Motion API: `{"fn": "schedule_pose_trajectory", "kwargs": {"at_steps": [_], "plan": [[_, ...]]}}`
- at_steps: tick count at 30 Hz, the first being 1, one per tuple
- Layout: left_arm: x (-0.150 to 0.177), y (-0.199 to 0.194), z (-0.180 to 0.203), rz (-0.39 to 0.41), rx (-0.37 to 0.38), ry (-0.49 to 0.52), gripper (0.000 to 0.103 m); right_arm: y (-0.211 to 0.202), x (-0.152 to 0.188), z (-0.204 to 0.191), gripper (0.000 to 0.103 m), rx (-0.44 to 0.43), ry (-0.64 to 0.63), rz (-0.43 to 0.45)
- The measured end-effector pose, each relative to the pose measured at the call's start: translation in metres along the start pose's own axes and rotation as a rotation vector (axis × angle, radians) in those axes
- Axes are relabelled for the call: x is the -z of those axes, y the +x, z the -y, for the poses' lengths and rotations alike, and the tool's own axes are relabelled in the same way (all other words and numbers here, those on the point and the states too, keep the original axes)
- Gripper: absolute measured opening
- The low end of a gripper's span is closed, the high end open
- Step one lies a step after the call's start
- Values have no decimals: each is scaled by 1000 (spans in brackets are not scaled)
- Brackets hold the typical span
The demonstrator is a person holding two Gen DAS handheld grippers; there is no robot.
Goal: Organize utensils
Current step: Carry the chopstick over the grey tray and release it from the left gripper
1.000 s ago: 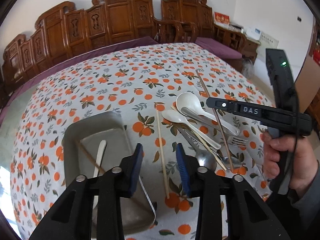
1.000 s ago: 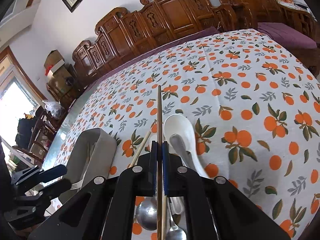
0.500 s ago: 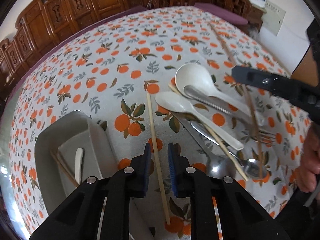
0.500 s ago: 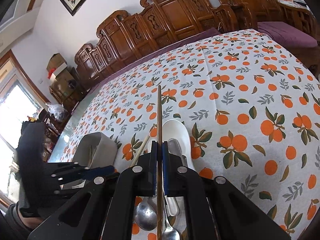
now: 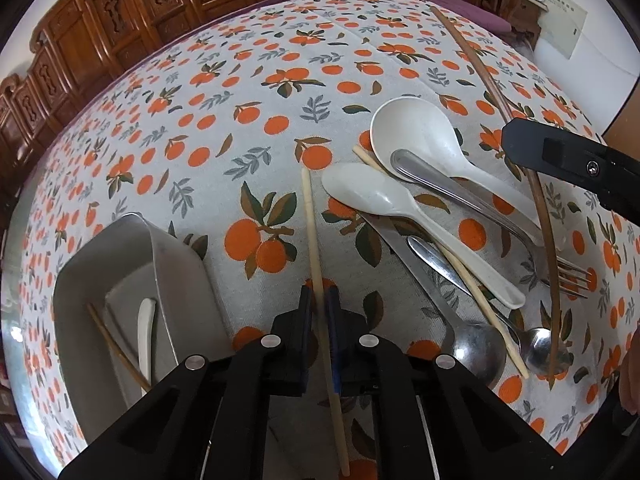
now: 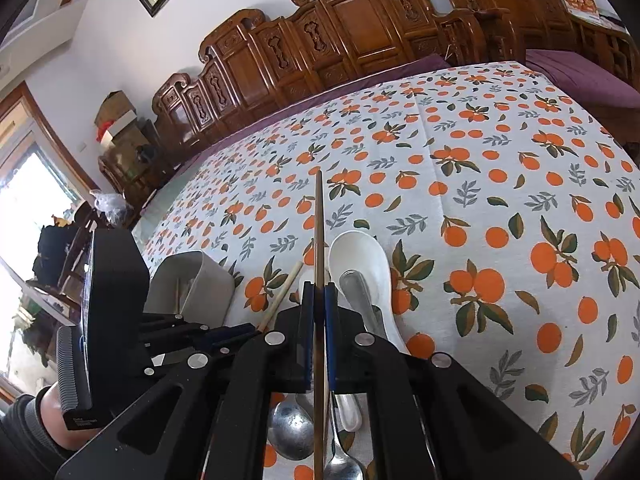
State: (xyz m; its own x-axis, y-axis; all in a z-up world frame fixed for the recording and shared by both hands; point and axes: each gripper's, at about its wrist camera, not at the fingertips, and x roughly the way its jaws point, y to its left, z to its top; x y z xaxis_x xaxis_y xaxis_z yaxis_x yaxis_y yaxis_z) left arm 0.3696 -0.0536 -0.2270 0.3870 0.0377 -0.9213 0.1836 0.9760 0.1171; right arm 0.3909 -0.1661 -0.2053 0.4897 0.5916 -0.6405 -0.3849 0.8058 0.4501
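A pale chopstick (image 5: 311, 232) lies on the orange-print cloth and runs between the blue pads of my left gripper (image 5: 319, 312). Its jaws are closing and the pads touch the stick on both sides. My right gripper (image 6: 319, 304) is shut on a dark brown chopstick (image 6: 319, 232), which sticks out ahead above the utensil pile. The pile holds a large white spoon (image 5: 416, 132), a smaller white spoon (image 5: 372, 194), a metal spoon (image 5: 480, 354), a fork (image 5: 572, 276) and another pale chopstick (image 5: 472, 280). A grey tray (image 5: 80, 280) at the left holds a white spoon (image 5: 145, 332) and thin chopsticks (image 5: 116, 348).
Carved wooden chairs (image 6: 340, 32) line the far side of the table. The cloth (image 6: 500, 160) beyond the pile carries nothing. A purple cushion (image 6: 580, 76) lies past the far right corner. A person's hand (image 6: 48, 420) holds the left gripper at the lower left.
My left gripper came down and forward from beside the tray onto the pale chopstick, and its jaws narrowed around it. The right gripper kept still with the dark chopstick.
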Motion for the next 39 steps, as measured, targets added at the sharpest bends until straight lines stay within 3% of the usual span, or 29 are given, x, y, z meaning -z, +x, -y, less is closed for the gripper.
{"fn": "schedule_pose_trajectory", "kwargs": {"at_steps": [9,24,33,39], "plan": [[5,-11,1,47,-4,9,4,3,1,-6,6,-6,-22,-7],[36,-113,-28,250,40,-104,4,-4,9,-30,6,-26,-83,-9],[65,-147,-56,313,24,-172,4,-26,15,-57,6,-89,-137,19],[70,-142,-75,306,-10,-199,4,-31,20,-72,6,-112,-169,22]]}}
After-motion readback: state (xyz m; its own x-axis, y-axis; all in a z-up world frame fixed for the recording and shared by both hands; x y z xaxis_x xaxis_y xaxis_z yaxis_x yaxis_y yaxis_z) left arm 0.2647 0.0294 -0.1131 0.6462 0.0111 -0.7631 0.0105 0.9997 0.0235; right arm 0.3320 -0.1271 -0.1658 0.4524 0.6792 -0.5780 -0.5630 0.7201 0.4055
